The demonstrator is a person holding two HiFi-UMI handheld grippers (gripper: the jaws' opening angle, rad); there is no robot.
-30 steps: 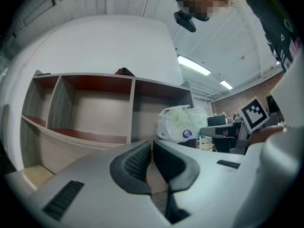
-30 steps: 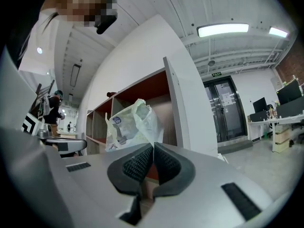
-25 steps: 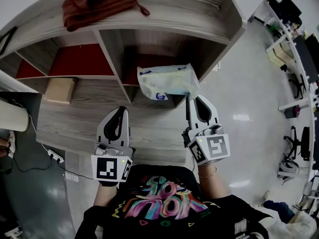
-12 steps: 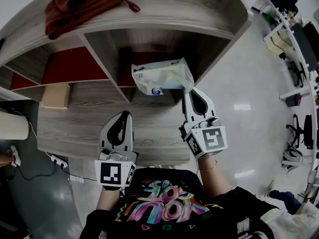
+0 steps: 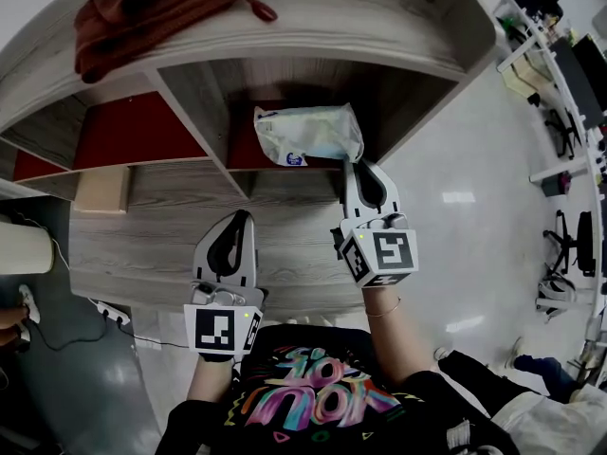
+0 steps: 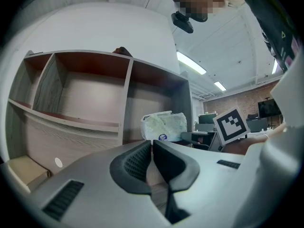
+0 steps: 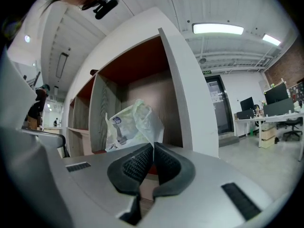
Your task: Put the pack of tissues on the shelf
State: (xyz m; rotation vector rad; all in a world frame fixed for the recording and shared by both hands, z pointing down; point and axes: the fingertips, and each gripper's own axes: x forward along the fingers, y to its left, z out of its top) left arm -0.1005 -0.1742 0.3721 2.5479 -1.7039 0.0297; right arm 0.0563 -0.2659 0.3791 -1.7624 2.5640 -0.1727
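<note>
**A:** What is the right gripper (image 7: 153,146) doing?

**B:** Its jaws are pressed together, and a thin fold of wrapper is pinched at their tips. That fold belongs to the pack of tissues (image 7: 128,125), which stands up above the jaws in the right gripper view.

**A:** So where is the pack?

**B:** It is at the mouth of the right-hand compartment of the shelf (image 5: 190,112). In the head view the pack (image 5: 308,133) lies across that opening, over the red panel inside. The right gripper (image 5: 358,164) holds it by its right corner. I cannot tell whether its underside touches the board or hangs just above it.

**A:** And the left gripper (image 6: 152,142)?

**B:** Its jaws are closed too, with the pads meeting at the tips and nothing between them. The left gripper view looks past them to the pack (image 6: 164,126) off to the right, well apart from this gripper. In the head view the left gripper (image 5: 242,218) is lower and to the left, in front of the shelf's lower wooden board.

**A:** Is there anything else on the shelf?

**B:** A dark red cloth (image 5: 152,8) is bunched on the top board, and a cardboard box (image 5: 102,188) sits at the far left on a lower level.
</note>
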